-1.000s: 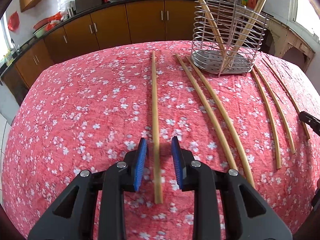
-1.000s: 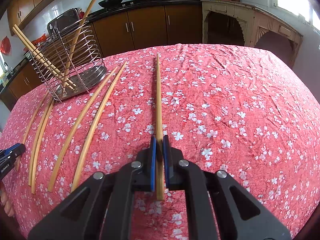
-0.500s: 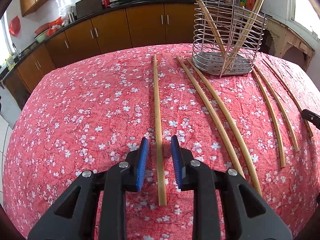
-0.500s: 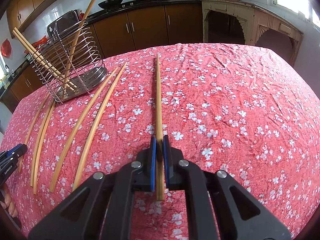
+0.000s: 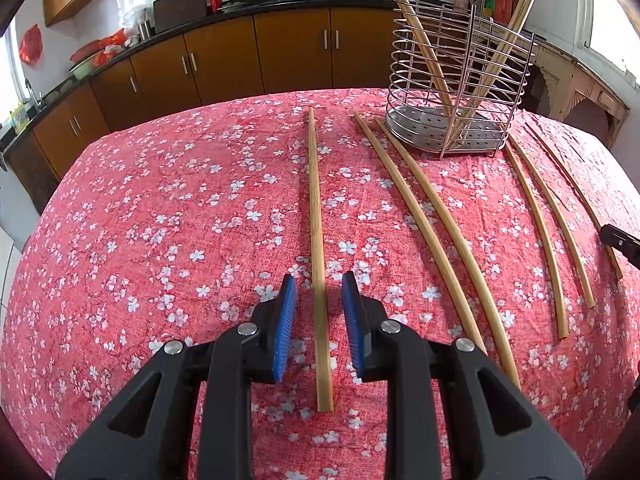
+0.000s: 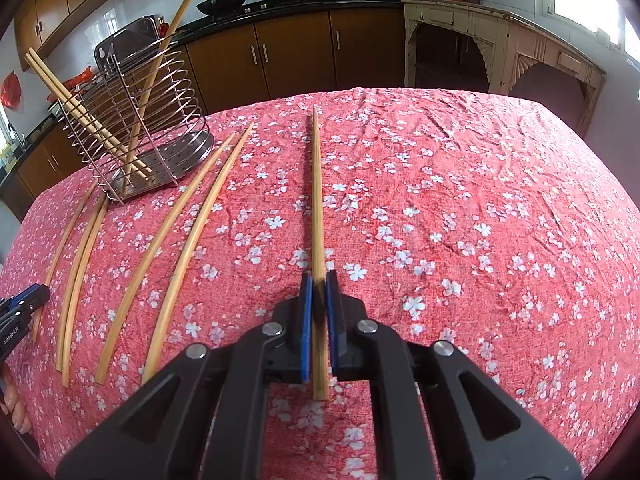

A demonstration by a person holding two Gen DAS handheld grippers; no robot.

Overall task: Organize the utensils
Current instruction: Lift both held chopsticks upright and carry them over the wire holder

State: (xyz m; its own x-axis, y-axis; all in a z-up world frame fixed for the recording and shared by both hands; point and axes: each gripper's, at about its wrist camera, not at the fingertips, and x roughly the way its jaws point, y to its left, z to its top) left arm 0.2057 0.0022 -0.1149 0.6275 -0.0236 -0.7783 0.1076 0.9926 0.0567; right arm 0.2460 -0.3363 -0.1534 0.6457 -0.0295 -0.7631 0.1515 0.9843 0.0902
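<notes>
In the left wrist view my left gripper (image 5: 318, 286) is open. It straddles the near end of a bamboo chopstick (image 5: 316, 208) that lies on the cloth, and its blue pads stand clear of the stick on both sides. My right gripper (image 6: 319, 280) is shut on another chopstick (image 6: 317, 200), which runs straight ahead over the cloth. A wire utensil holder (image 5: 460, 80) (image 6: 136, 120) stands at the far edge with three chopsticks leaning in it.
Several more chopsticks lie in pairs (image 5: 436, 232) (image 5: 548, 232) (image 6: 172, 240) (image 6: 80, 264) on the red flowered tablecloth (image 5: 160, 220) between the two grippers. Each gripper's tip shows at the other view's edge (image 5: 620, 240) (image 6: 24, 304). Kitchen cabinets stand behind the table.
The left wrist view has shifted very slightly. Both grippers keep their places, and their jaws stand as before.
</notes>
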